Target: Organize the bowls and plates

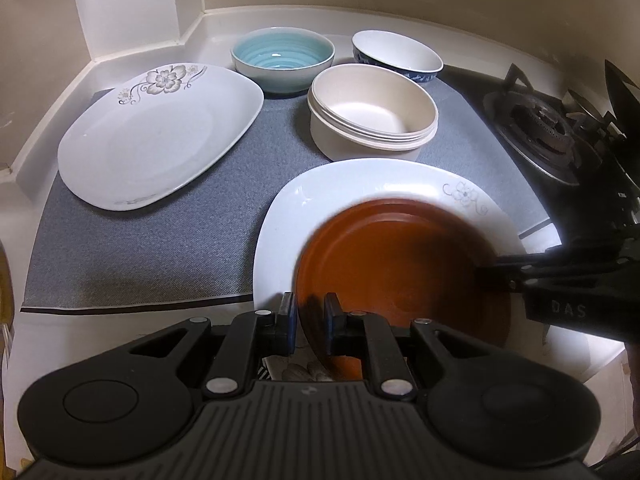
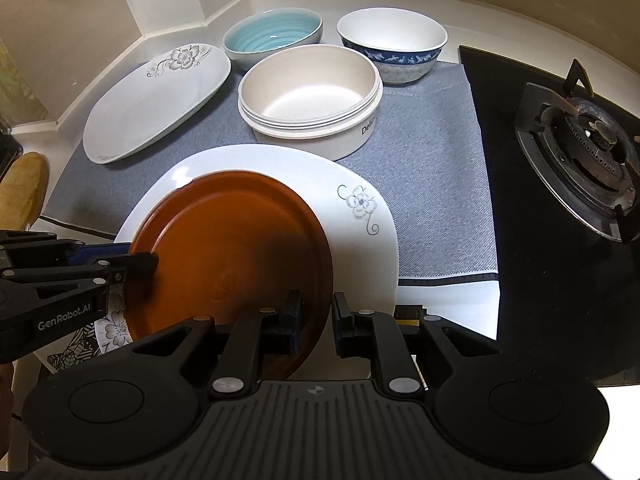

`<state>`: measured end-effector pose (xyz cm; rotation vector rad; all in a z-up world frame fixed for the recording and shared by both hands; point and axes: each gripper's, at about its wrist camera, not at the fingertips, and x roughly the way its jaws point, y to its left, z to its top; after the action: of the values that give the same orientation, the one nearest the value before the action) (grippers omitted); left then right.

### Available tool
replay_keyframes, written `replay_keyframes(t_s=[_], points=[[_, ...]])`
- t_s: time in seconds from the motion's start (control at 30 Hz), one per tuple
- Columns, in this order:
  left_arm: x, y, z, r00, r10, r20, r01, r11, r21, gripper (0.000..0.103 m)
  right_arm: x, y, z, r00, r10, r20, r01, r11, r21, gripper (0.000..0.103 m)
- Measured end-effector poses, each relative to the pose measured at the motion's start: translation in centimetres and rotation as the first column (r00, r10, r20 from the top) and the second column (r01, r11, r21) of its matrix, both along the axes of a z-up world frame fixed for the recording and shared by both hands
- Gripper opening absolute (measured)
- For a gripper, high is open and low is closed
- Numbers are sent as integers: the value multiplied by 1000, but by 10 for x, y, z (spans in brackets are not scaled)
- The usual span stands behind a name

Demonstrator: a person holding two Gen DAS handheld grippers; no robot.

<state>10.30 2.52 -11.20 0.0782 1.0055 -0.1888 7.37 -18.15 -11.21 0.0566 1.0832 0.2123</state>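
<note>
- My left fingers (image 1: 310,320) are nearly closed around the near-left rim of the brown plate (image 1: 400,264). There's a sliver of gap showing on the left pad, so I can't tell how hard they're pinching.
- My right fingers (image 2: 318,320) are also close together with the plate's right rim between them; there's a visible gap by the right pad, so I can't tell if it's a real clamp either.
- The brown plate sits over the white flower plate (image 2: 360,200), tipped a bit, at the front edge of the grey mat (image 1: 160,248).
- A second flower plate (image 1: 160,136) lies further back on the left of the mat, well apart from the first.
- Behind them: a stack of cream bowls (image 2: 312,108) in the middle, a teal bowl (image 2: 272,36) back left, and a blue-patterned bowl (image 2: 392,48) back right, all upright and close together.
- The stove burner (image 2: 584,152) is off to the right of the mat on the tabletop (image 1: 280,20).
</note>
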Motion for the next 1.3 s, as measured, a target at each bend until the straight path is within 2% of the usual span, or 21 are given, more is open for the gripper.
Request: replay_keyframes(t_s=[0.07,0.13,0.37,0.5,0.6,0.73,0.87,1.0,1.13,1.3], points=[[-2,0,1,1000,12,3,-12,1000,1,17,0,0,0,1000,3,-1,-3,1000,0,19],[-5,1,4,1000,25,13,-25,1000,-3,22,0,-1,1,1000,8,-3,-8,1000,4,19],[-22,10,21,992,107,71,-105,994,-28,22,-3,-4,5,999,34,11,-34,999,12,19],[-36,23,26,976,194,95,-191,981,-40,22,-5,-7,5,999,51,17,-52,998,26,19],[-49,33,29,961,254,107,-251,967,-44,19,-9,-8,4,997,67,23,-68,997,42,19],[-59,51,37,940,319,121,-314,947,-58,18,-17,-6,8,993,96,63,-99,993,56,19],[-52,82,44,907,401,128,-388,914,-115,18,-22,-6,13,991,105,81,-110,992,56,19],[-28,116,41,879,468,91,-440,870,-223,18,-29,-7,22,991,87,101,-91,995,38,19],[-2,143,35,853,520,54,-477,816,-327,20,-37,-9,31,995,30,98,-32,999,14,19],[28,171,18,825,565,-10,-516,747,-419,23,-47,-3,37,995,-48,84,48,999,-1,19]])
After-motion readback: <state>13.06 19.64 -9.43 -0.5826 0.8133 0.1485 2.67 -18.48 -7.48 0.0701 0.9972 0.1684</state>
